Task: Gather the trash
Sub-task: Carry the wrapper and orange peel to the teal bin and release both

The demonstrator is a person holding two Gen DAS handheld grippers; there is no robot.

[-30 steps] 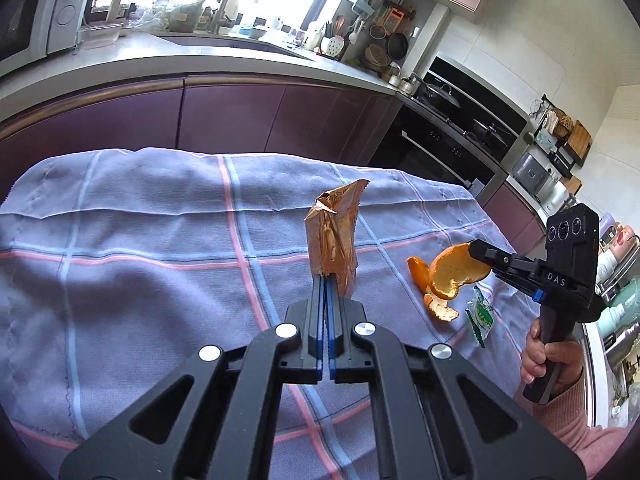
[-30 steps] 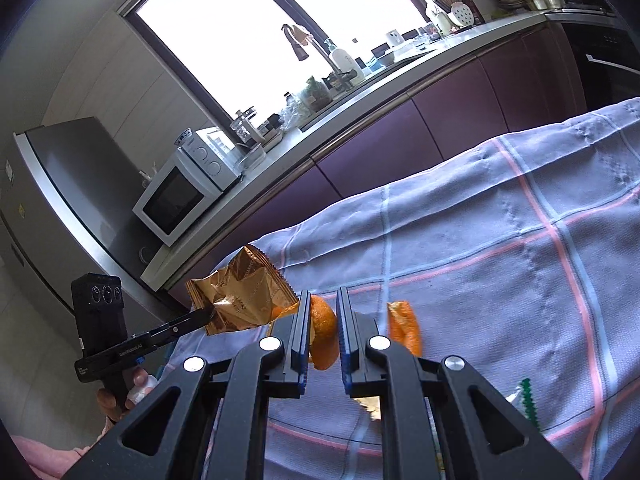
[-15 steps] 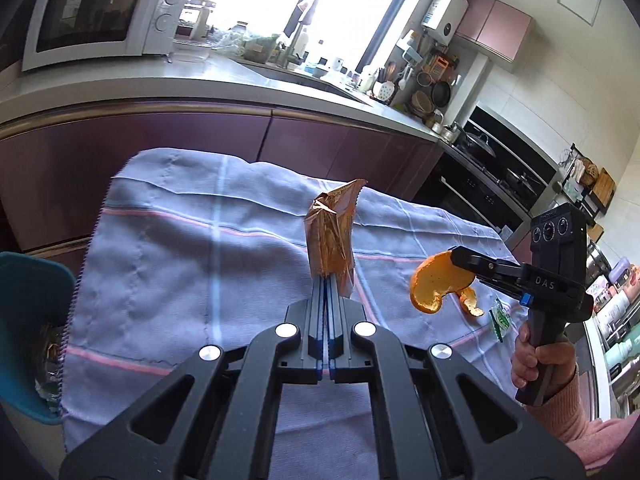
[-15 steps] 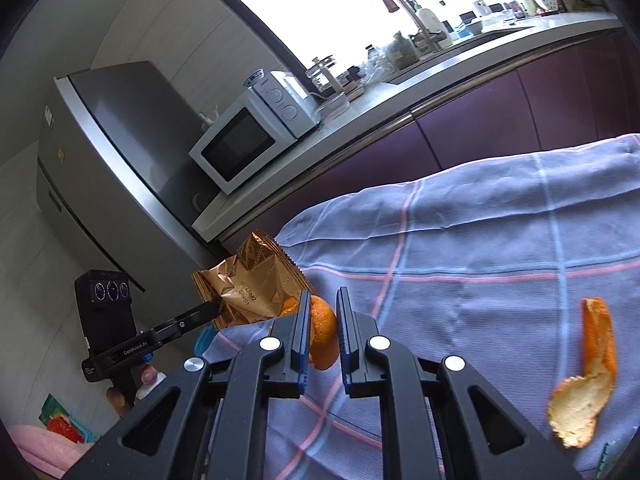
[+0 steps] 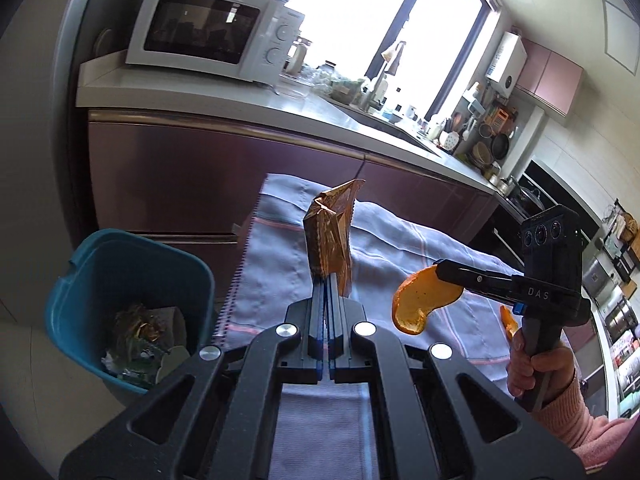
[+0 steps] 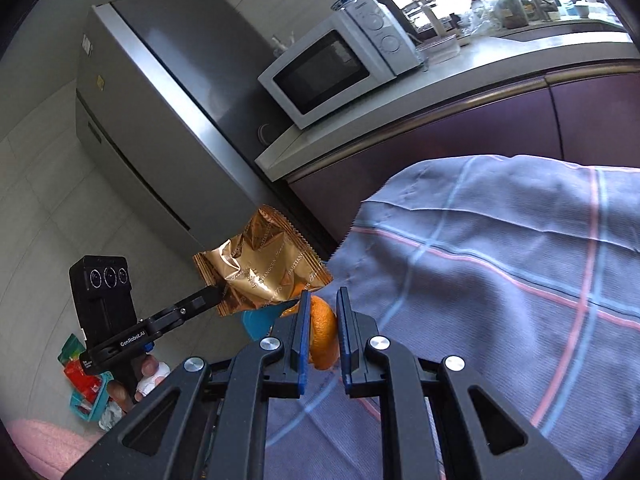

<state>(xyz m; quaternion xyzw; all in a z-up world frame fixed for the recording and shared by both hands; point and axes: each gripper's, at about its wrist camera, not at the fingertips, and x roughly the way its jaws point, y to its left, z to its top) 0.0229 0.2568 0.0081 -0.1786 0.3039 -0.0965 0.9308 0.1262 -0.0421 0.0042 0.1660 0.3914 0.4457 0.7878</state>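
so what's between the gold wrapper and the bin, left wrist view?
Nothing stands between them: past the gold wrapper comes the tablecloth, its fringed edge, a dark gap, then the teal bin.

- Snack wrapper (image 5: pixel 329 236): crinkled gold foil, glossy.
- Orange peel (image 5: pixel 424 298): pitted, waxy skin.
- Tablecloth (image 6: pixel 500 264): matt woven cloth, checked.
- Waste bin (image 5: pixel 100 264): smooth teal plastic.
- Left gripper (image 5: pixel 328 284): matt black plastic, bright metal screws.
- Fridge (image 6: pixel 160 92): brushed grey metal.
- Microwave (image 5: pixel 216 32): smooth white casing.
- Cabinet fronts (image 5: pixel 192 168): glossy maroon.
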